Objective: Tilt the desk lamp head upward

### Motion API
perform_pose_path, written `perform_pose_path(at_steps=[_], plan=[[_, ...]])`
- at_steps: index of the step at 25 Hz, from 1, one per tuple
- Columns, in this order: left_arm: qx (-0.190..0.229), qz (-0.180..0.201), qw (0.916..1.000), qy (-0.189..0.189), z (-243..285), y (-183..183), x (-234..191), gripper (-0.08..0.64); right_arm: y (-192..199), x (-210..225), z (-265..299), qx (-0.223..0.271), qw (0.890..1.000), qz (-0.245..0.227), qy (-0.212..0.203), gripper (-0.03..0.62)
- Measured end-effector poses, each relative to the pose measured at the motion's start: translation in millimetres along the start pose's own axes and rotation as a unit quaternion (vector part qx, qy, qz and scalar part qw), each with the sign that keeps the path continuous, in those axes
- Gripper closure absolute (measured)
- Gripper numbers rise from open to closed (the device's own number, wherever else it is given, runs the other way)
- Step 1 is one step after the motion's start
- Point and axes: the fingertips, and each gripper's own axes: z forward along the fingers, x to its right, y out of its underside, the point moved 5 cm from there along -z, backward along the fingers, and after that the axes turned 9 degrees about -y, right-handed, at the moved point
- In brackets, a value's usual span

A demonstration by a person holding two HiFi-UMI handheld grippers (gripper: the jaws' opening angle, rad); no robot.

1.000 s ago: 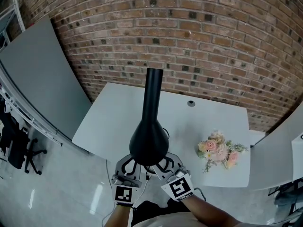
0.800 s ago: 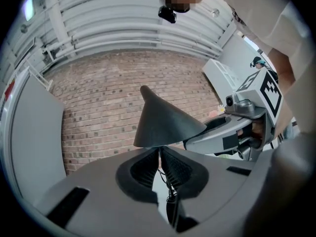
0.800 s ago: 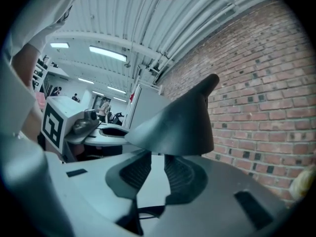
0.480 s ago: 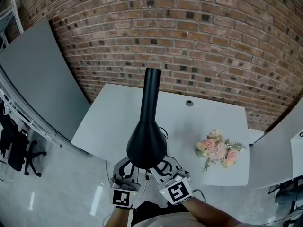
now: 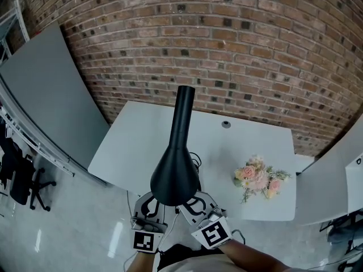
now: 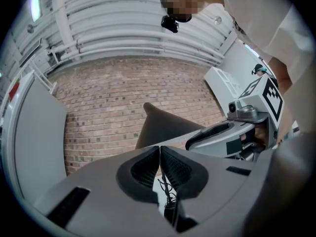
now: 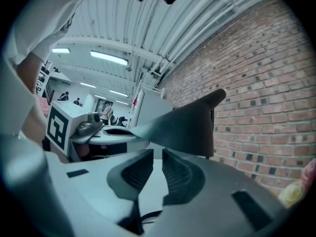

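Looks down past a brick wall (image 5: 227, 50) onto a white desk (image 5: 136, 146), with a black lamp head (image 5: 174, 177) over its near edge.

Finds the left gripper (image 6: 160, 149) clenched, pads tip to tip after just closing, with nothing seen between them. Finds the right gripper (image 7: 157, 154) just narrowed too, yet with a slim gap left and only bare desk showing through it. Places both side by side beneath the lamp head's wide rim, tips hidden from the head view; cannot tell whether either touches it. Follows the lamp head tapering away toward the wall. Passes a thin black cable (image 5: 194, 161) on the desk below, then a pink flower bunch (image 5: 258, 179) well off to the right, then a grey panel (image 5: 45, 95) at far left.
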Motion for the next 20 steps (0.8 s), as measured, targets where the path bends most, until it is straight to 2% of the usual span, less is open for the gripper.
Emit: perform_pose_path(at_steps=[15, 20], plan=[[0.015, -0.009, 0.9998, 0.014, -20, -51, -5, 0.551, -56, -19, -11, 0.031, 0.999, 0.039, -0.009, 0.538], [0.021, -0.013, 0.9995, 0.018, -23, -56, -8, 0.551, -61, -25, -9, 0.025, 0.999, 0.035, -0.009, 0.538]])
